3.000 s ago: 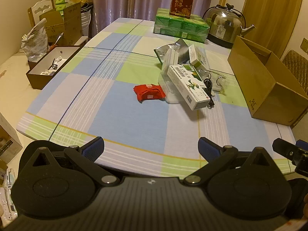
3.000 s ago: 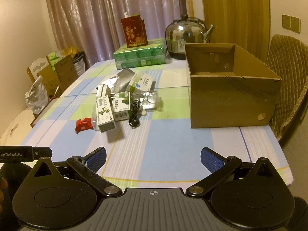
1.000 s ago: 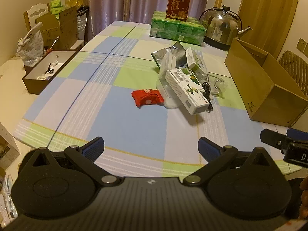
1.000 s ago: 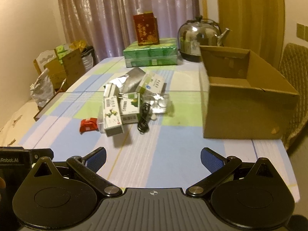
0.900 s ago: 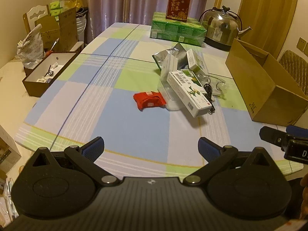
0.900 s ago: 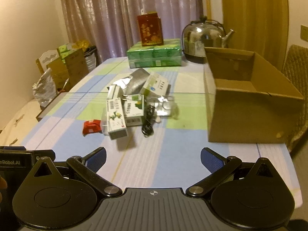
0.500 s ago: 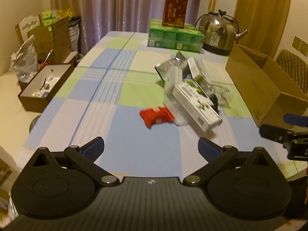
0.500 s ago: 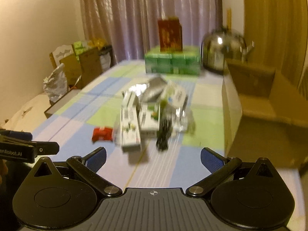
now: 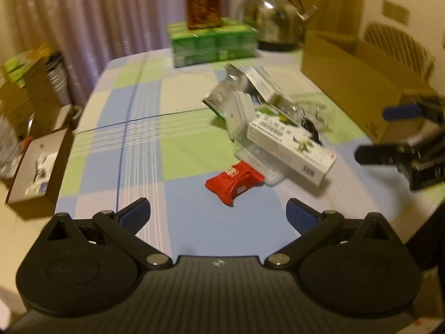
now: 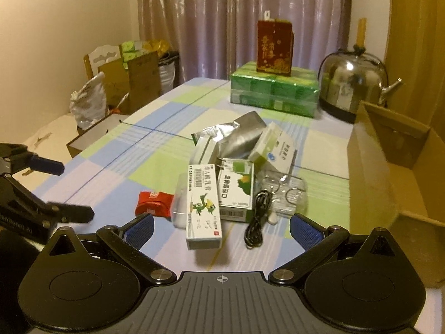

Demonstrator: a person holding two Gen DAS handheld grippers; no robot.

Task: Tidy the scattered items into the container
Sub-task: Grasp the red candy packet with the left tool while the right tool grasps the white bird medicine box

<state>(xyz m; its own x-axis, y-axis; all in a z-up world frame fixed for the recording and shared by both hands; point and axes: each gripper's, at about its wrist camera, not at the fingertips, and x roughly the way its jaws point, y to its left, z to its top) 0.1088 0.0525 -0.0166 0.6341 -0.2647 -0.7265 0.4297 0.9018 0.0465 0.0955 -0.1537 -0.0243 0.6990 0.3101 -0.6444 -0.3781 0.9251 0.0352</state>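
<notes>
- Several small items lie heaped mid-table in the left wrist view, all outside the cardboard box (image 9: 358, 89) that stands open at the right. The left gripper (image 9: 218, 213) hangs low over the checked tablecloth (image 9: 139, 128) with its jaws spread wide and nothing between them.
- Nearest those jaws is the red packet (image 9: 235, 182), lying flat just in front. It looks light, soft and crinkly, so I judge a pinch across its narrow middle would hold better than one on a slack end.
- Just behind it, the long white carton (image 9: 289, 146) rests tilted on a clear plastic tray (image 9: 258, 161). Thin card will be light and fairly stiff, but may dent; take it across the short width, near the middle.
- From the right wrist view, the right gripper (image 10: 221, 229) also hovers with jaws spread and empty, facing the same heap; the box sits close at the right.
- A black cable (image 10: 257, 218) lies coiled beside a second green-and-white carton (image 10: 236, 189). It is limp and will dangle, so grip it where the loops bunch.
- Behind them, a silver foil pouch (image 10: 246, 136) looks slippery and thin; its edge seems the surest hold.
- Clear packaging with metal rings (image 10: 286, 192) lies between cable and box; it looks flimsy.
</notes>
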